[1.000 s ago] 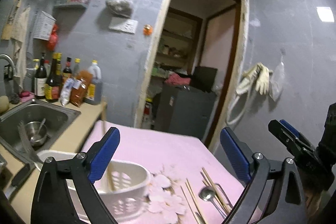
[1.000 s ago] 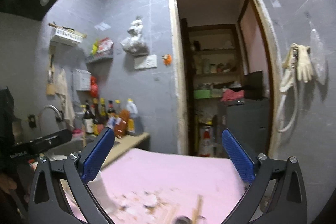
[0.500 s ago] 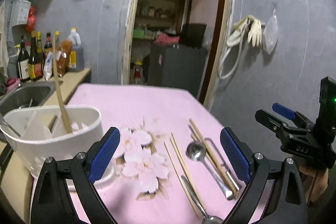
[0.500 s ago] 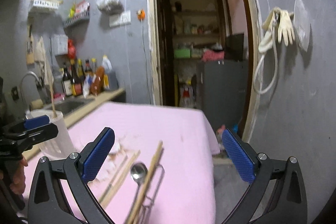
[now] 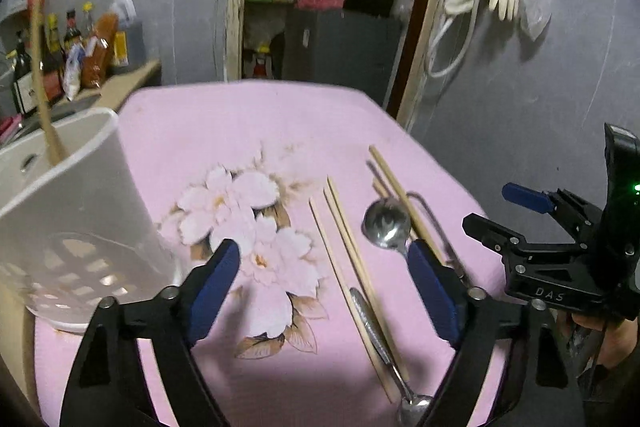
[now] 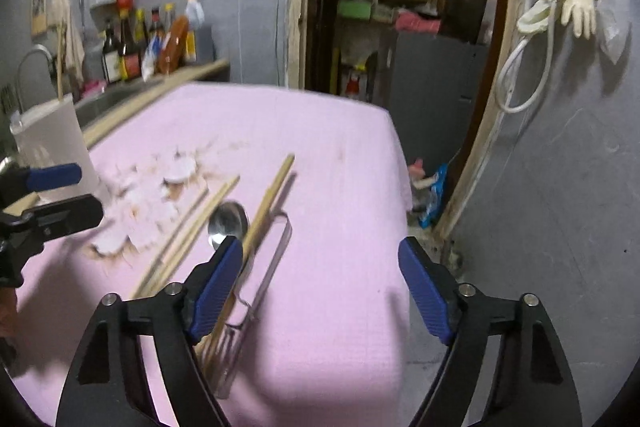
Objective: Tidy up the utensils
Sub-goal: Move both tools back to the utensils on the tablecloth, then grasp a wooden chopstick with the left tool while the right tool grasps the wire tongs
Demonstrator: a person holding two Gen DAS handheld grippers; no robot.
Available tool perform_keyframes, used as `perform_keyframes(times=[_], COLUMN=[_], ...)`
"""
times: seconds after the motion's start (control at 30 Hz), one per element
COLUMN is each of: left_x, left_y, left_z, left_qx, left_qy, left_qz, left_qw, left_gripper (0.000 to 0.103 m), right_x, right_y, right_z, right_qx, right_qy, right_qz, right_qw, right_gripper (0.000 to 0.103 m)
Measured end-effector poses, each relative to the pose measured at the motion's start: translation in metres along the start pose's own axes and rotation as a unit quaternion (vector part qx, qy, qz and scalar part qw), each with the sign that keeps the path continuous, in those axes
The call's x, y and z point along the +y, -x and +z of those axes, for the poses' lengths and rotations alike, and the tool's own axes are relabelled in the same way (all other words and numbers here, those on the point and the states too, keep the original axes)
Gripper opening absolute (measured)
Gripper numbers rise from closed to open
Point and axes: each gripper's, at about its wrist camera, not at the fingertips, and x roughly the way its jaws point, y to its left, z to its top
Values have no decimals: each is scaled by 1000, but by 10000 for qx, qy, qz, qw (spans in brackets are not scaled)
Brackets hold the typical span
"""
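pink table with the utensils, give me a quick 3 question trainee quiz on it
1. True or false: the white holder already has a wooden stick standing in it.
2. What lies right beside the loose chopsticks on the pink cloth? A spoons, B plates, C cups
3. Fill in: the fingers of the left gripper grip ____.

Key: 1 true. 2 A, such as the spoon. 3 nothing; its jaws are closing over the cloth.
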Motion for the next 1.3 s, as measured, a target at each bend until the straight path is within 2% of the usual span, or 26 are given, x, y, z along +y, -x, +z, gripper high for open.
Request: perform_keyframes(times=[0.07, 0.23, 0.43, 0.6, 0.8, 1.03, 1.3], left_x=[3, 11, 14, 16, 17, 15, 16], left_y=[-8, -32, -52, -62, -71, -77, -66], left_z=[0, 1, 5, 5, 11, 18, 9], left_qx=[209, 787, 1161, 1292, 1398, 1449, 1465], left_qy=[67, 229, 192, 161, 180, 202, 176], left_qz=[-66, -194, -209, -191, -52, -62, -39], left_qw=[9997, 9964, 9928, 9913, 9900, 9892, 9891], left_gripper=[68, 38, 24, 20, 7, 6, 4], right_x=[0, 3, 10, 12, 18, 30, 19], right_y=[-6, -17, -26, -29, -32, -35, -28], right_z=[0, -3, -8, -6, -3, -2, -8], right_qx=[142, 388, 594, 617, 652, 696, 770], right_qy=[57, 137, 276, 281, 345, 491, 408], right_qz=[24, 131, 189, 195, 209, 212, 119], right_qw=[9999, 9991, 9977, 9975, 9971, 9961, 9961], right_gripper=[74, 70, 69, 69, 69, 69, 61])
